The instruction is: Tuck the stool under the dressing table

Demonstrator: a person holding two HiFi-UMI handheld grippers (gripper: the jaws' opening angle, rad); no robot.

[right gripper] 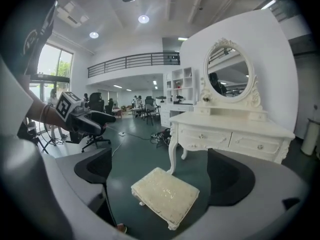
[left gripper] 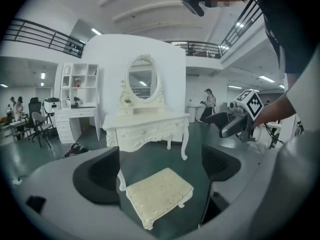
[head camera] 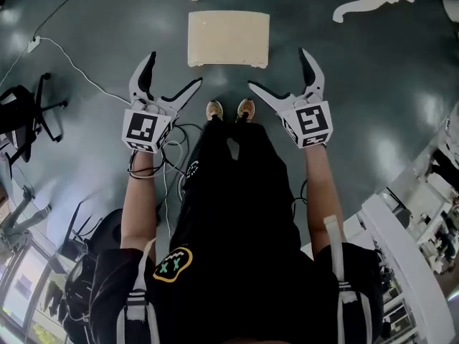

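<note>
- left gripper (head camera: 175, 68): jaws spread wide, nothing between them; held low at the left, tips aimed forward toward the stool's left end.
- stool (head camera: 229, 39): cream, padded top up, standing on the floor (head camera: 373, 84) just ahead of the shoes (head camera: 246, 109); between the two grippers and a little beyond their tips. long axis crosswise, left to right, one short end toward each gripper, near long edge toward the person.
- table (left gripper: 147, 126): white, oval mirror on top, straight beyond the stool; in the head view only bits of it at the top edge. stool out in the open in front of it, apart from its legs, not under it.
- right gripper (head camera: 278, 68): jaws likewise wide apart and empty; held low at the right, tips aimed forward toward the stool's right end.
- relation that matters: stool dead ahead and centred, neither gripper clearly nearer; gap under the table in line beyond it. judged: tuck calls for travel forward, across the stool's short axis, ends kept level so as to clear the table legs.
</note>
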